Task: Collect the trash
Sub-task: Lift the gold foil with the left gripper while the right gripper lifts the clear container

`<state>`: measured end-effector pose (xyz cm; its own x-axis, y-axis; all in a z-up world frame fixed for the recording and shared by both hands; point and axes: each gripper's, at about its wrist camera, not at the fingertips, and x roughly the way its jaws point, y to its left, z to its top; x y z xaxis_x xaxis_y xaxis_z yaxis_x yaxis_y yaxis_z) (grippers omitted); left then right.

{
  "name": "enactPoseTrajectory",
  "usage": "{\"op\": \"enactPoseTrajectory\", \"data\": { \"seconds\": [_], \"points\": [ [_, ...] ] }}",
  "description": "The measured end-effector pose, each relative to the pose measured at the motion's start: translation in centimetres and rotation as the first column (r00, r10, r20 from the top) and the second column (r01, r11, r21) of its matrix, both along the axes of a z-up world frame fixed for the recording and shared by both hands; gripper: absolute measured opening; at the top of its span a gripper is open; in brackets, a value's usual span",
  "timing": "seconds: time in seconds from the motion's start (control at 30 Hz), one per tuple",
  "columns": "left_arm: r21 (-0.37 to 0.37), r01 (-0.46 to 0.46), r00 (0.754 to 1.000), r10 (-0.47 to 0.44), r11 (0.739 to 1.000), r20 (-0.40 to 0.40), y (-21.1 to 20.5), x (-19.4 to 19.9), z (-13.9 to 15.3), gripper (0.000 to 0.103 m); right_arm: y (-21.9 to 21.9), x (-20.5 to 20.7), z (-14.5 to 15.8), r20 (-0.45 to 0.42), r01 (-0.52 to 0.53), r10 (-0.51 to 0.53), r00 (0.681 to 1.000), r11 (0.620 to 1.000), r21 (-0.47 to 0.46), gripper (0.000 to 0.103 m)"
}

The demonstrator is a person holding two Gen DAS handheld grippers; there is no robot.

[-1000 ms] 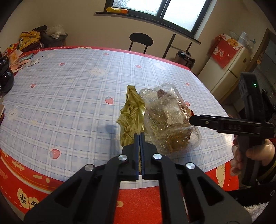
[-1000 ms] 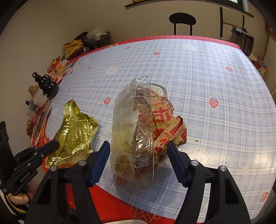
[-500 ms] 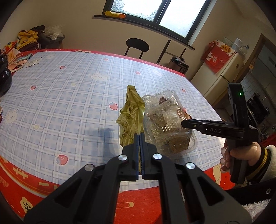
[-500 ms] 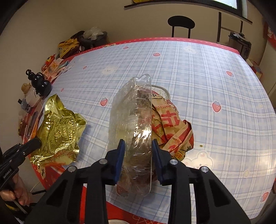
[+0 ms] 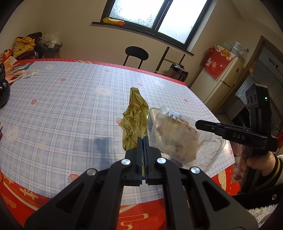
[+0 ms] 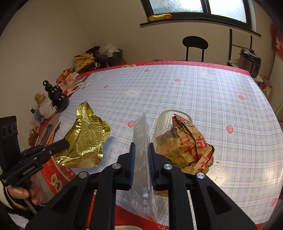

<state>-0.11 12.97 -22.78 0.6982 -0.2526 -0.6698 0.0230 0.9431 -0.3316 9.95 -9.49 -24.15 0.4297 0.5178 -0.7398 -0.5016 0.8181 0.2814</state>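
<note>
**Right gripper clamped on clear clamshell, left gripper pinching gold wrapper**

Right gripper (image 6: 141, 152): jaws have just been closing and now press on both faces of the clear plastic clamshell (image 6: 142, 141), which stands edge-on between the blue pads. Thin lid panel runs forward from the pads and back under the frame. In the left wrist view the same container (image 5: 176, 139) looks off the cloth, near the table's front right edge, with the right gripper's finger (image 5: 210, 126) against its far side. Contents look like brownish food scraps, blurred.

Left gripper (image 5: 143, 141): jaws fully together, pinching the near end of the crumpled gold foil wrapper (image 5: 135, 122). Wrapper extends away from the fingertips over the tablecloth. From the right wrist view the wrapper (image 6: 86, 139) sits at the table's near left edge, left gripper finger (image 6: 56, 146) at its side.

Other trash: crumpled brown paper bag with red print (image 6: 187, 146) just right of the clamshell, lying on the cloth, with a perforated metal cup or strainer (image 6: 166, 123) behind it, touching.

Table (image 6: 194, 92): blue plaid cloth with strawberries and bears, red border. Black gourd-shaped ornament (image 6: 56, 97) and small bottles at the far left edge. Black chair (image 6: 194, 44) behind the table, window (image 5: 150, 12) above.

A hand (image 5: 256, 162) with a striped cuff holds the right gripper's handle
</note>
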Motion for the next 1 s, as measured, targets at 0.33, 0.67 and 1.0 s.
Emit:
{"op": "enactPoseTrajectory", "data": {
  "seconds": [0.33,0.67,1.0],
  "points": [
    [-0.018,0.053,0.999,-0.053,0.998,0.001,-0.4,0.8,-0.5,0.006,-0.8,-1.7,0.7,0.003,0.023,-0.023,1.000,1.000,0.012,0.008],
    [-0.018,0.048,0.999,-0.048,0.999,0.003,-0.2,0.7,-0.6,0.006,0.2,-2.6,2.3,0.025,-0.021,0.019,1.000,0.996,0.086,0.006],
    [-0.001,0.007,0.999,-0.007,1.000,0.046,1.0,0.2,0.9,0.006,0.4,-2.1,6.2,0.107,-0.038,0.022,0.994,0.988,0.148,0.006]
  ]
}}
